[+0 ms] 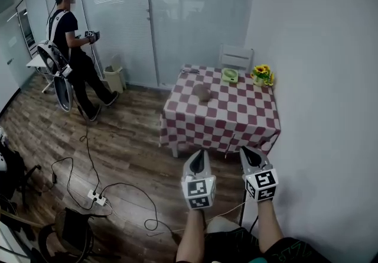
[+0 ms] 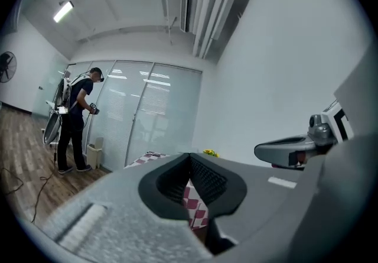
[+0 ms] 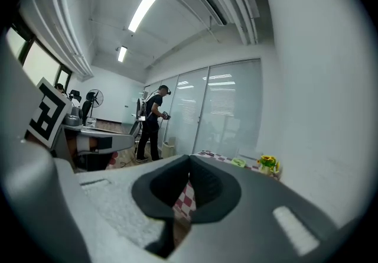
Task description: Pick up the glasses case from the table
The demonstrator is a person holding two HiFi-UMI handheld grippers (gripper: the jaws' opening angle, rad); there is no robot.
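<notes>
The glasses case (image 1: pixel 202 93), a small grey-brown lump, lies near the middle of the table (image 1: pixel 236 120), which wears a red-and-white checked cloth. Both grippers hang in the air well short of the table's near edge, pointing toward it. My left gripper (image 1: pixel 199 152) is shut, its jaws meeting at the tip with nothing between them (image 2: pixel 189 155). My right gripper (image 1: pixel 245 149) is also shut and empty (image 3: pixel 189 157). In both gripper views only a strip of the checked cloth (image 3: pixel 184 197) shows through the jaw gap; the case is hidden there.
A green item (image 1: pixel 230 75) and a pot of yellow flowers (image 1: pixel 261 74) stand at the table's far side, with a white chair (image 1: pixel 236 57) behind. A person (image 1: pixel 71 37) stands at the back left. Cables and a power strip (image 1: pixel 97 198) lie on the wooden floor. A wall is close on the right.
</notes>
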